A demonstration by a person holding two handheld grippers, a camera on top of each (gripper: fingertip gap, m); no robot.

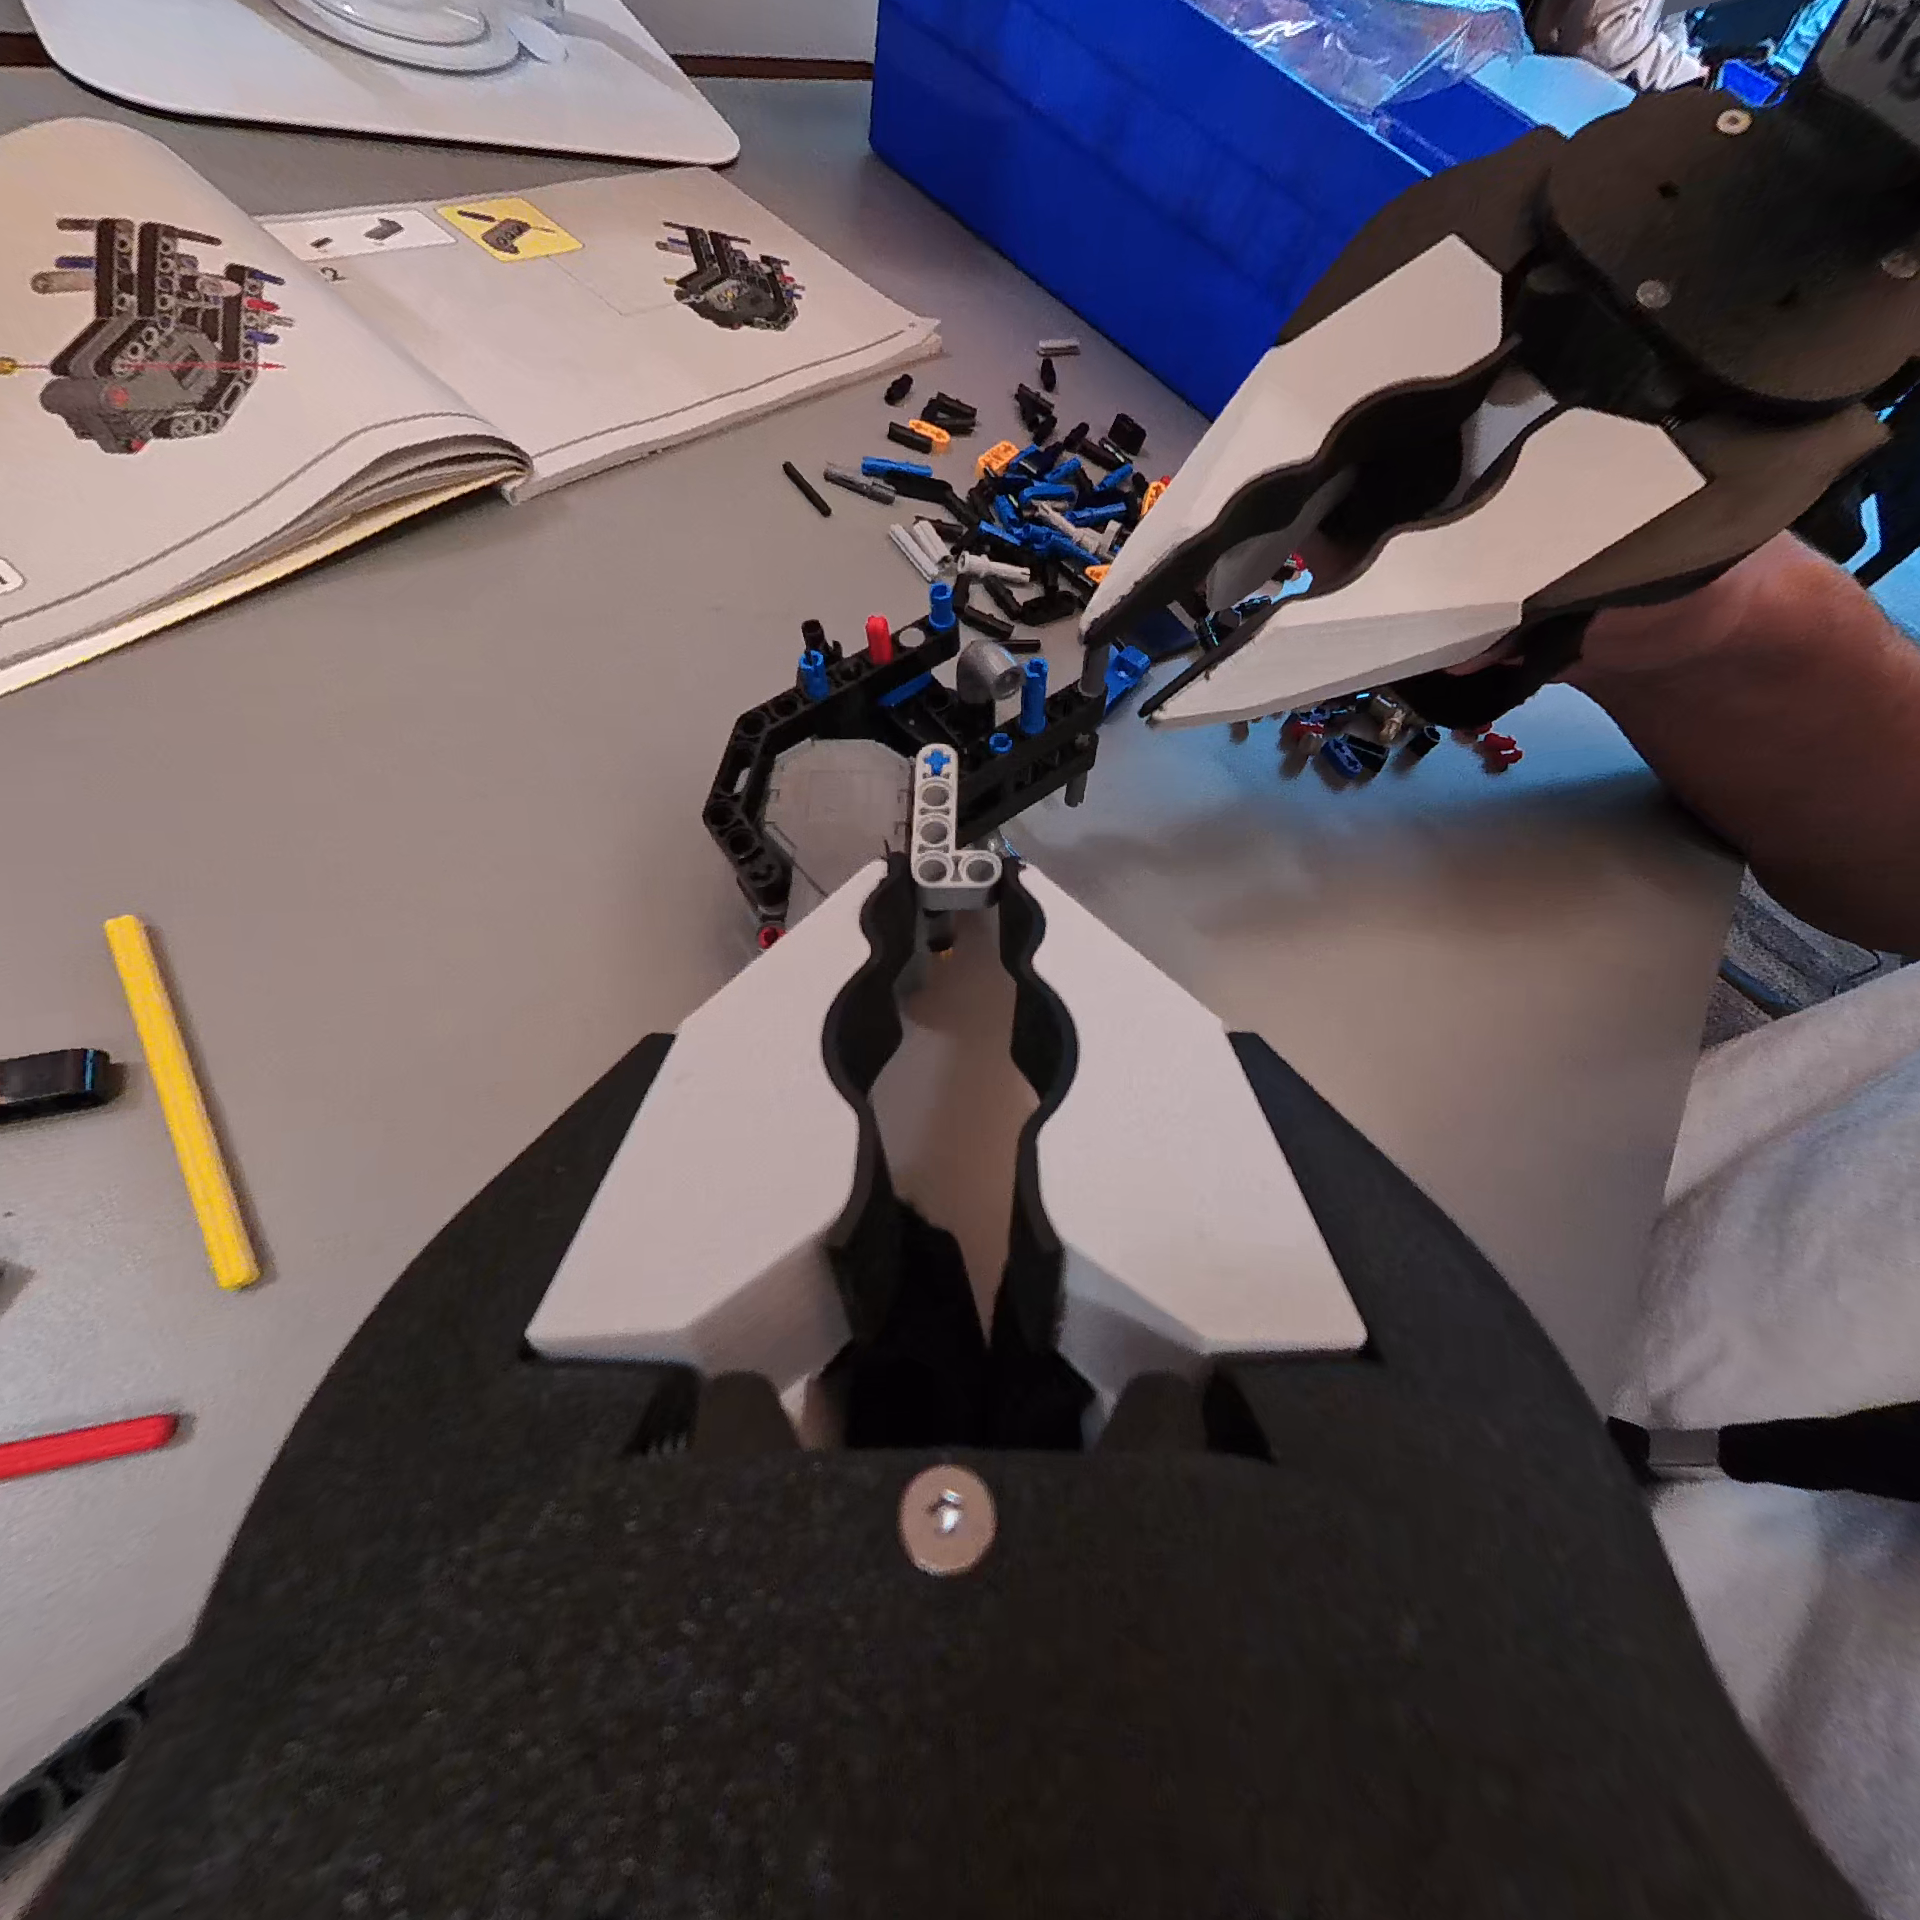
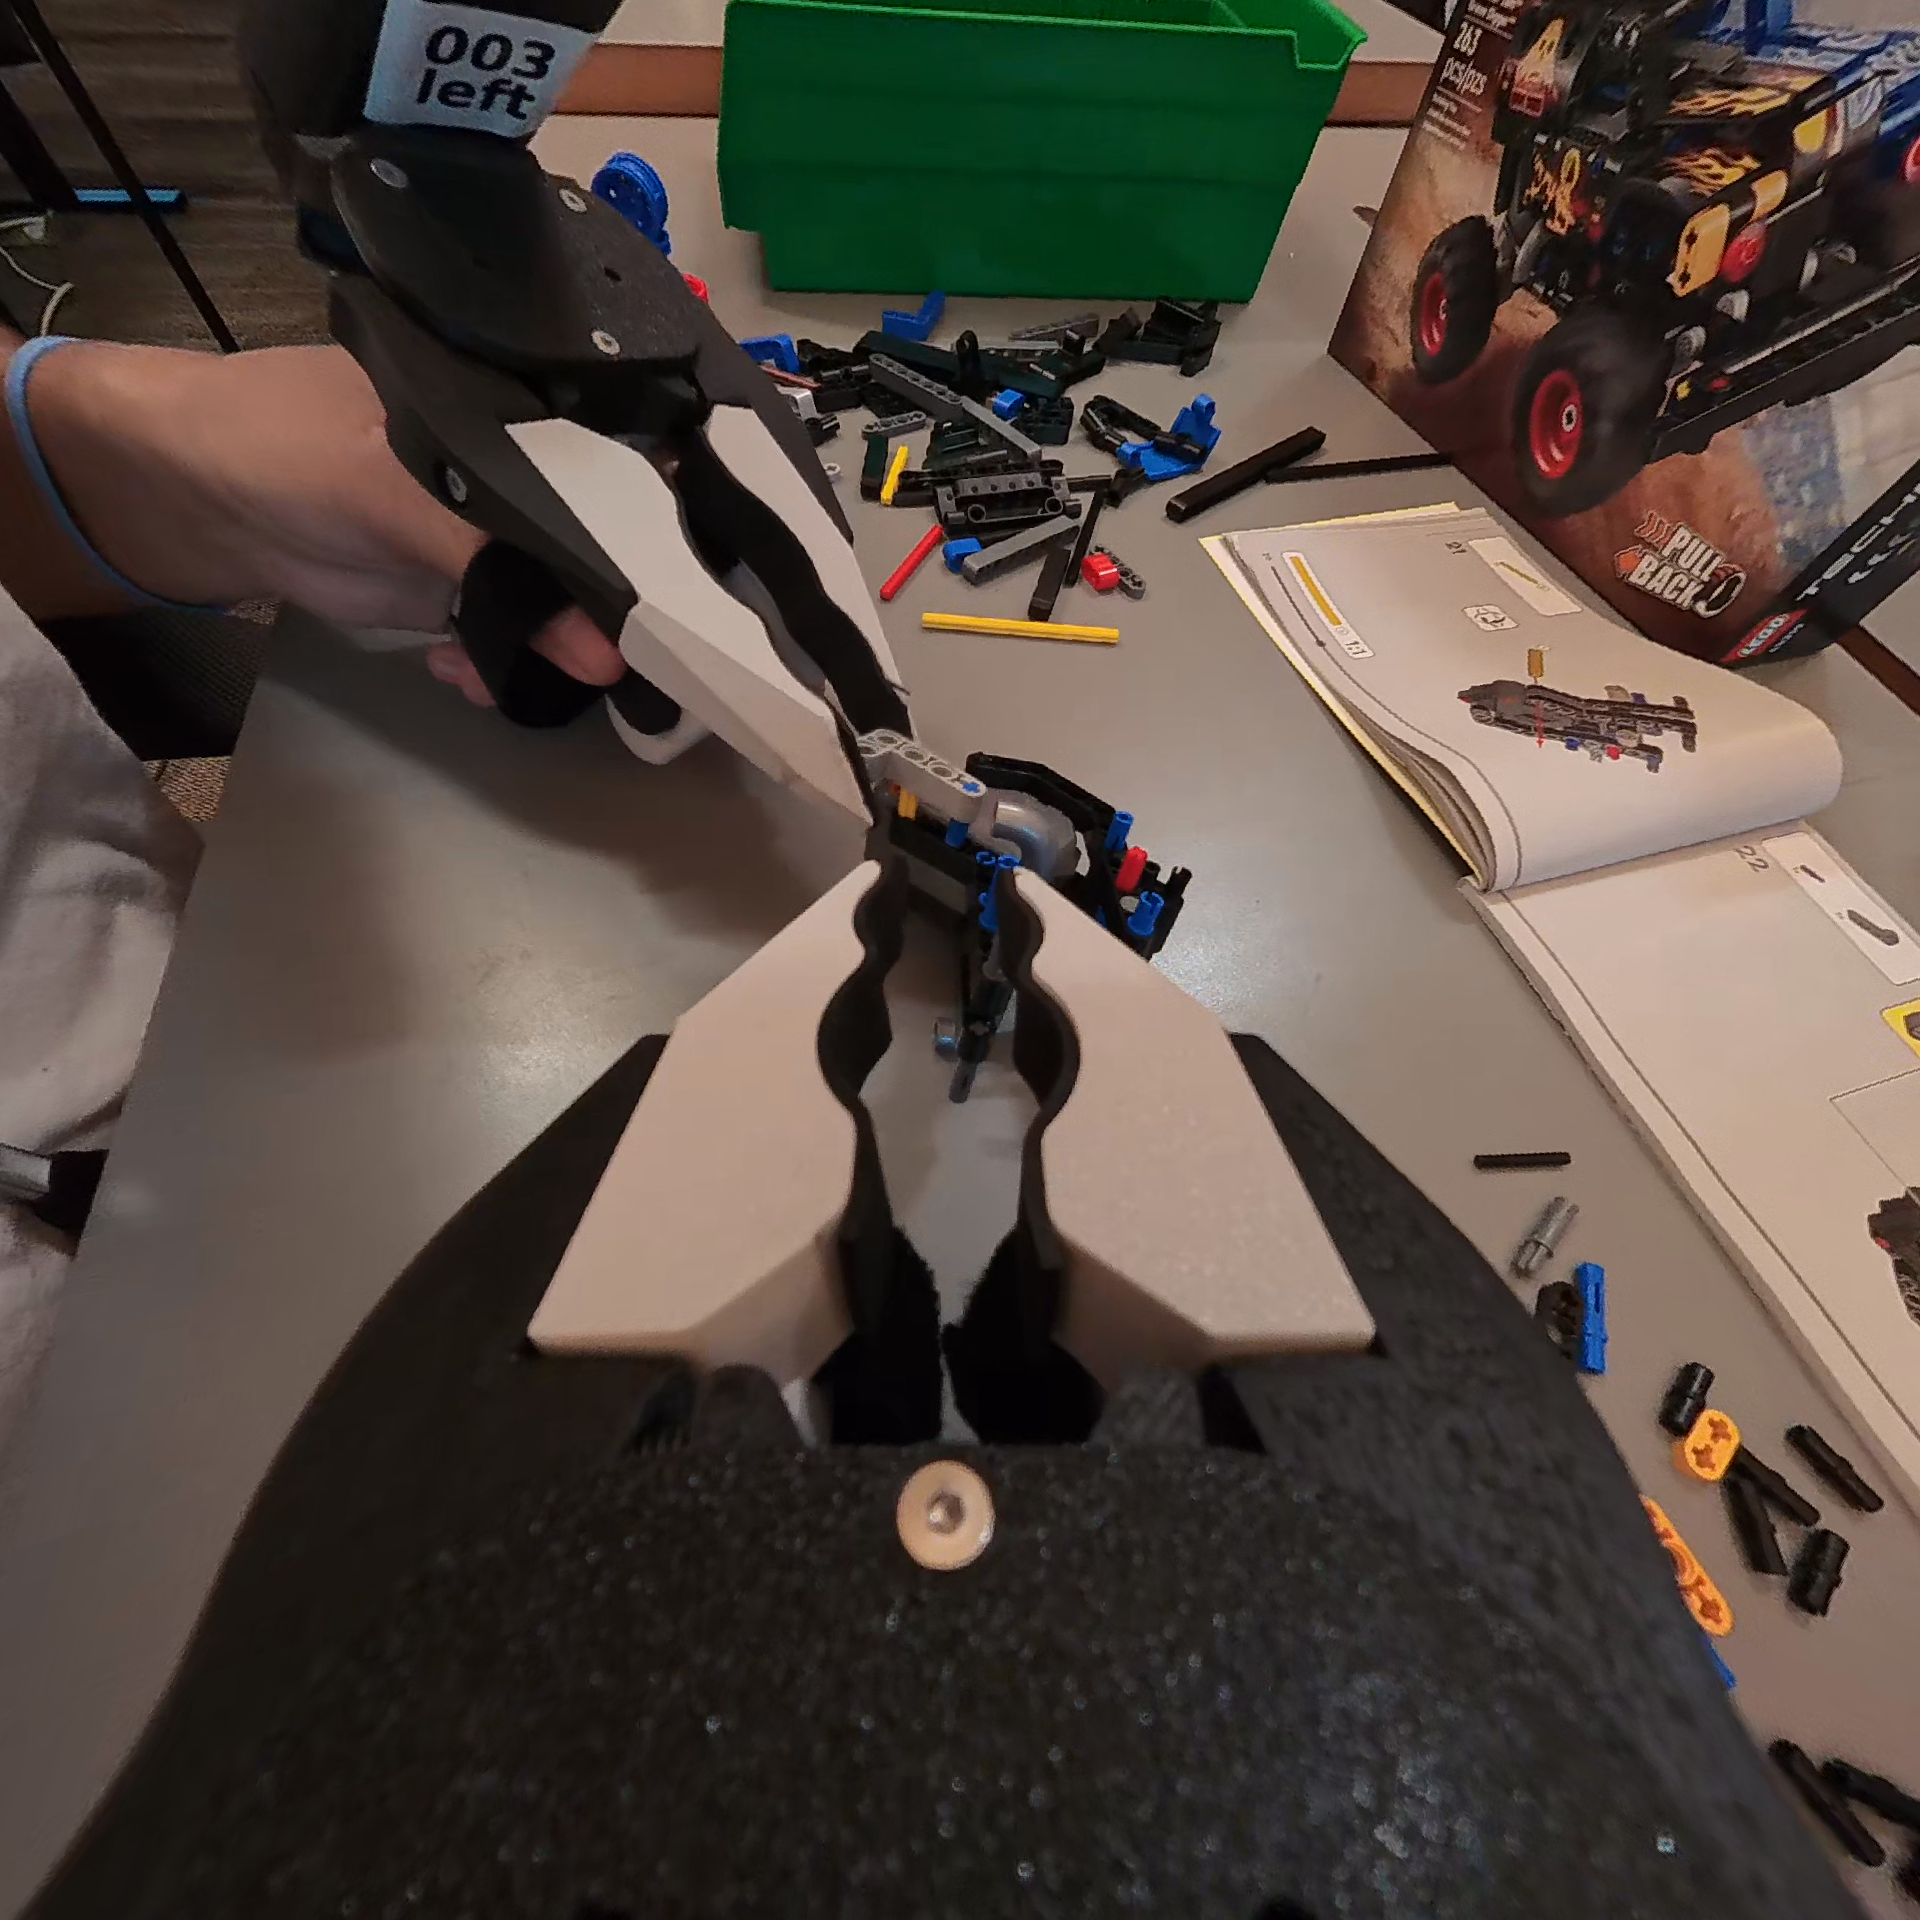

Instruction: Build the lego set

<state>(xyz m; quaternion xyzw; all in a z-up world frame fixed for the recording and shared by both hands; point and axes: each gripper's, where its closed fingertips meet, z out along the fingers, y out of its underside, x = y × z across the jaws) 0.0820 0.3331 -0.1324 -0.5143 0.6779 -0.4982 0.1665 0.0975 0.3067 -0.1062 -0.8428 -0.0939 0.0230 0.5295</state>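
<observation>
The half-built lego model (image 1: 914,748) is being held low over the grey bench (image 1: 520,831), between both tools. The left gripper (image 1: 951,883) is being kept nearly shut, its jaws pinching the grey L-shaped beam (image 1: 940,831) on the model's near end. The right gripper (image 2: 945,894) is being closed on the model's far end, around a thin grey axle (image 1: 1091,681). The model is likely light and stiff, but pieces could be popped off, so the strong black frame should be gripped. A pile of loose pins (image 1: 1039,499), the instruction book (image 1: 416,343) and a blue bin (image 1: 1143,187) are being kept close by, crowding the space.
</observation>
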